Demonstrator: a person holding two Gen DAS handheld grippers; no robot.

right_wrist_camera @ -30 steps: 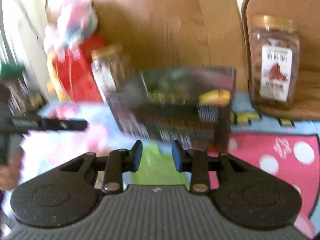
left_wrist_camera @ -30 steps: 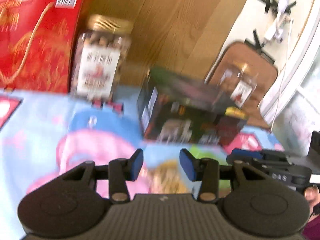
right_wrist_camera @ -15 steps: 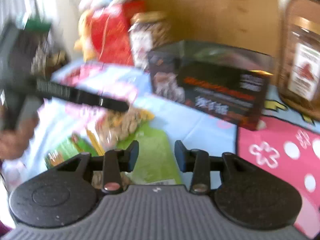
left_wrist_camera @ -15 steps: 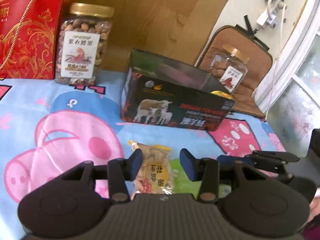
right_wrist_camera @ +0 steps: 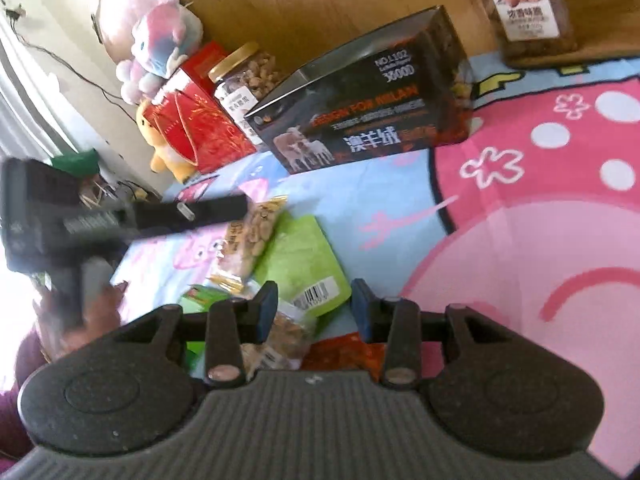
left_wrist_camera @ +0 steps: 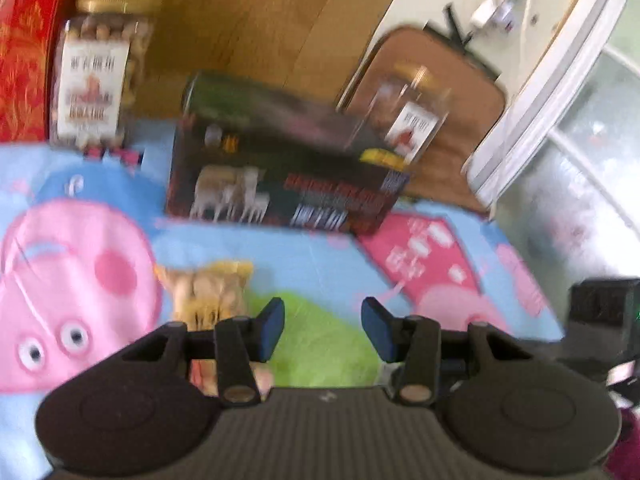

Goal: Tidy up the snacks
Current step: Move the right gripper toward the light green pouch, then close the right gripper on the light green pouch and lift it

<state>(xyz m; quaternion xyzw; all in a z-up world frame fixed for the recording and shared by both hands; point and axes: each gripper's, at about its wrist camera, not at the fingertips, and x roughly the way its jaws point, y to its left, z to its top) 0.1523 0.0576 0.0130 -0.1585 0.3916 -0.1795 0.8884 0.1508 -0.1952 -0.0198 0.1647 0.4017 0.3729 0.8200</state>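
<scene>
Several snack packets lie on a cartoon-print mat: a clear peanut packet (right_wrist_camera: 248, 236), a green packet (right_wrist_camera: 304, 264), a nut packet (right_wrist_camera: 288, 332) and a red-orange one (right_wrist_camera: 340, 352). My right gripper (right_wrist_camera: 314, 312) hovers open just above them, with the green packet's barcode corner showing in the gap and no pad pressing on it. My left gripper (left_wrist_camera: 323, 330) is open and holds nothing. The green packet (left_wrist_camera: 320, 340) lies below it and the peanut packet (left_wrist_camera: 208, 292) sits left of its left finger. In the right wrist view the left gripper (right_wrist_camera: 192, 212) reaches over the peanut packet.
A black box (right_wrist_camera: 368, 96) stands behind the packets, with a nut jar (right_wrist_camera: 244, 80) and a red gift box (right_wrist_camera: 196, 120) to its left. A second jar (left_wrist_camera: 412, 120) stands on a brown cushion (left_wrist_camera: 460, 128). Plush toys (right_wrist_camera: 160, 52) sit far left, and a wooden panel (left_wrist_camera: 260, 20) backs everything.
My left gripper slid right, so the peanut packet now lies left of its fingers instead of between them. My right gripper rolled and dipped toward the packets, and its jaws stand slightly wider.
</scene>
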